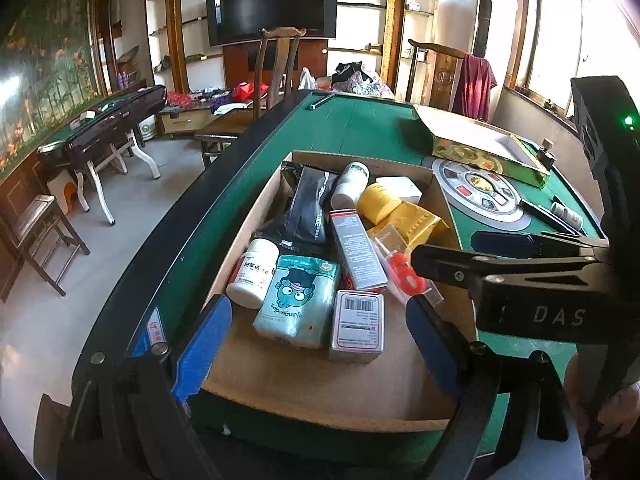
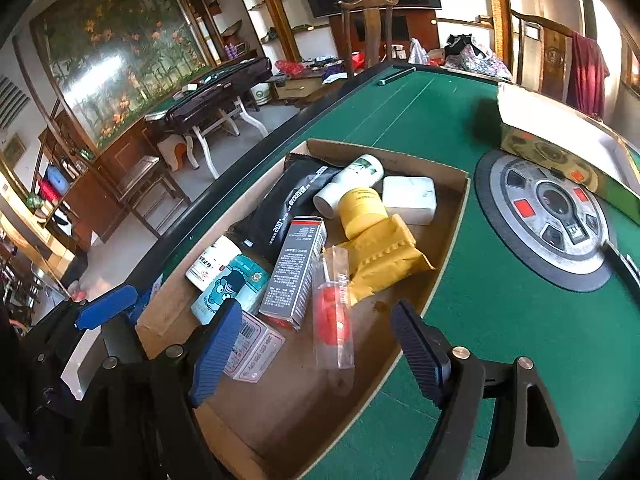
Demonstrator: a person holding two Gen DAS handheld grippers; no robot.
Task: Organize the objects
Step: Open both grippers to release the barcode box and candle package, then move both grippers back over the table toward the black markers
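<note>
- Sitting in the middle of the room is a big green surface [image 1: 360,128] with a round grey dial [image 1: 480,192] set in its top.
- A gold box [image 1: 484,148] with its lid off lies on the surface, partly over the dial.
- A flat cardboard box [image 2: 448,216] sits on the surface just beside the dial, and all the small things lie in it.
- The left tool [image 1: 316,336] hangs above the near end of the cardboard box. Its blue fingers [image 1: 204,344] are spread wide with nothing between them.
- The right tool [image 2: 316,352] hangs over the near end of the same box. Its fingers are spread wide too, and they pinch nothing.
- A black pouch [image 1: 310,208] lies at the far left of the box.
- A yellow bag [image 2: 380,260] lies on the right, touching a yellow jar [image 2: 362,210].
- A pale green pack with a cartoon face [image 1: 298,304] lies near the front, touching a white bottle [image 1: 254,272].
- A long grey carton [image 1: 358,252] leans across the middle.
- A small carton with a barcode [image 1: 358,326] lies right beside the green pack.
- A clear packet with a red thing inside [image 2: 334,316] lies in front of the yellow bag.
</note>
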